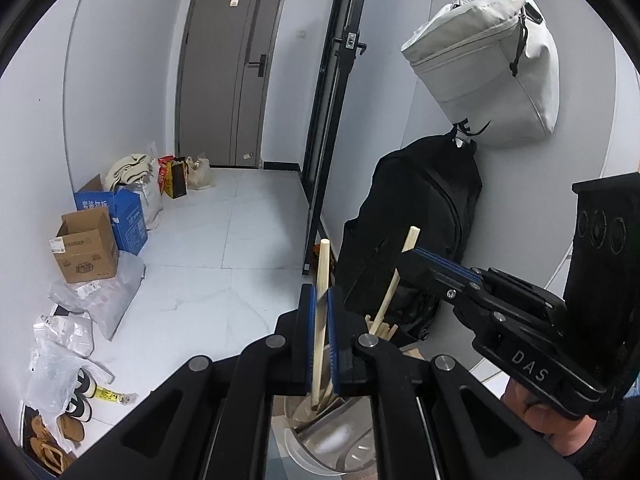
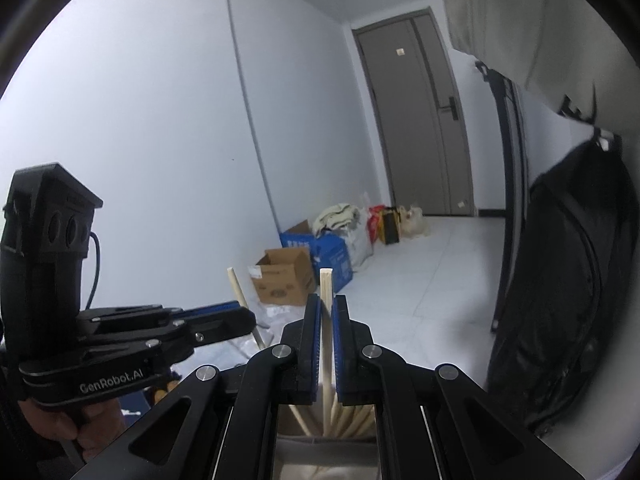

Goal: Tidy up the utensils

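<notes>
Two wooden chopsticks point(image 1: 320, 320) point(image 2: 326, 320) are gripped, one in each gripper's point(image 1: 320, 312) point(image 2: 327, 320) clenched fingers, above a round holder point(image 1: 332, 440) in a white-tiled hallway point(image 1: 200, 280) lined with cardboard boxes point(image 1: 86, 250).

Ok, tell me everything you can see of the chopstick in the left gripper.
The chopstick is a pale, bare wooden stick with a blunt top end. It stands almost upright, leaning slightly, clamped between the blue pads of the left gripper. Its top rises above the fingers; its lower end drops into a white holder below, beside other wooden sticks. Its tip is hidden.
</notes>
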